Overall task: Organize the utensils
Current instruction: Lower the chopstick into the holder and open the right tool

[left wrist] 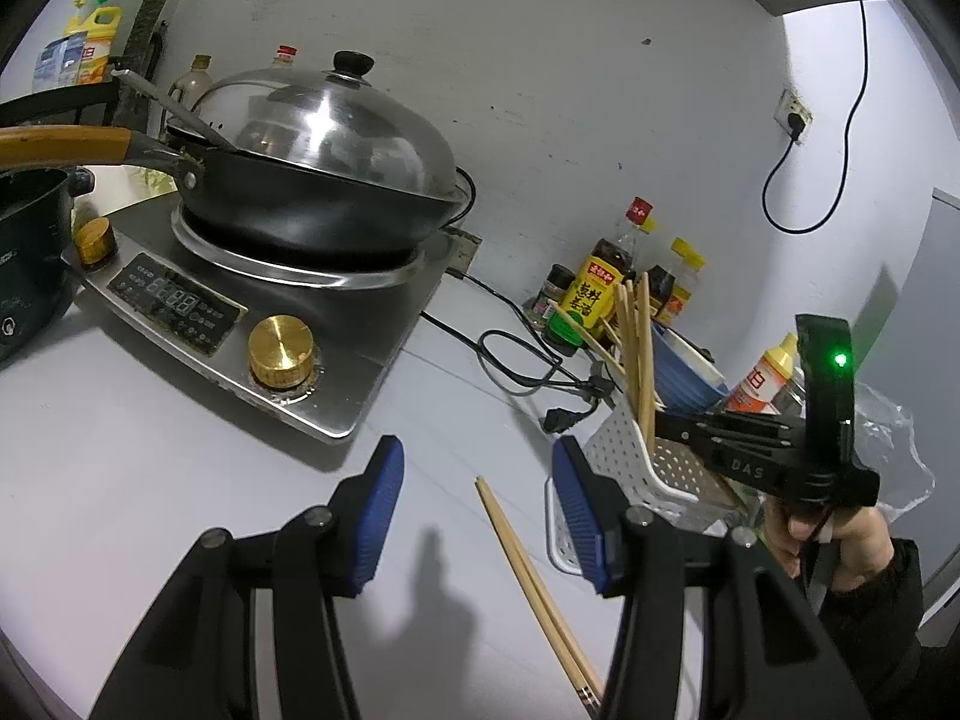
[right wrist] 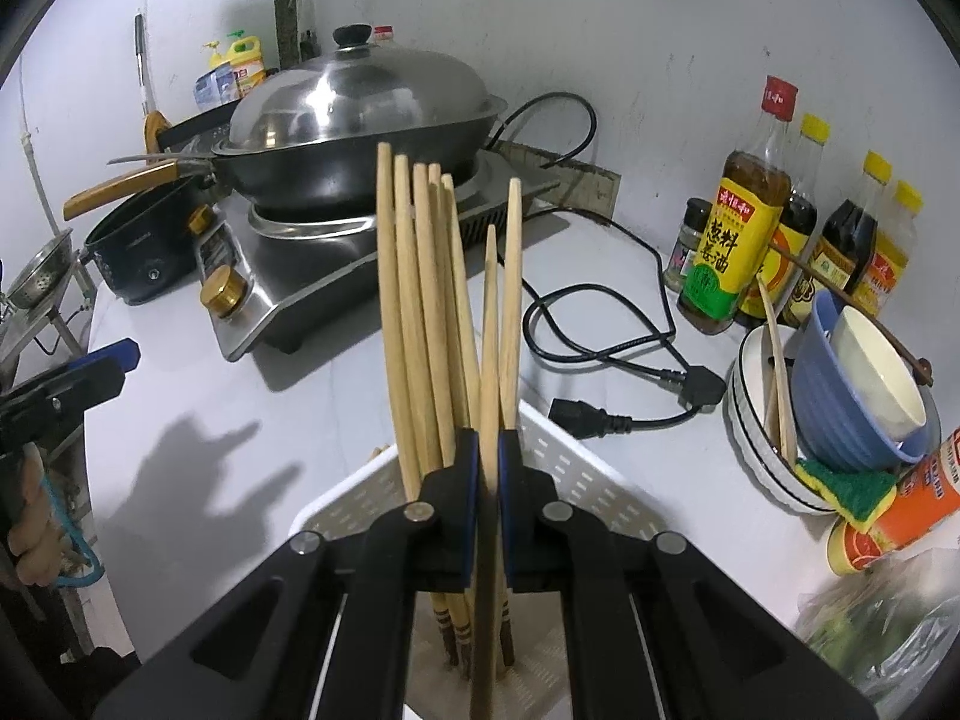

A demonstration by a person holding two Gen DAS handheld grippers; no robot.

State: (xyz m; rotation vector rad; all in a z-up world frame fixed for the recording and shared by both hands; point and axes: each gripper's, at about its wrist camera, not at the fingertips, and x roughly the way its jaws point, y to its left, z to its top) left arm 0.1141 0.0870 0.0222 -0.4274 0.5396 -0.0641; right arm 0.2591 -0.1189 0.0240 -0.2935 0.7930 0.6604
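Note:
My right gripper [right wrist: 488,468] is shut on wooden chopsticks [right wrist: 501,312] and holds them upright inside a white perforated basket [right wrist: 576,474]. Several more chopsticks [right wrist: 414,312] stand in the basket to the left of the blue pads. In the left wrist view the basket [left wrist: 624,450] with its chopsticks [left wrist: 639,354] stands at right, with the right gripper's body [left wrist: 780,450] over it. My left gripper [left wrist: 477,480] is open and empty above the white counter. A pair of chopsticks [left wrist: 534,582] lies flat on the counter between its fingers.
An induction cooker [left wrist: 252,312] with a lidded wok [left wrist: 318,168] stands at left back. A black power cable [right wrist: 606,354] lies on the counter. Sauce bottles [right wrist: 744,222] line the wall. Stacked bowls [right wrist: 852,396] and a sponge [right wrist: 846,486] sit at right.

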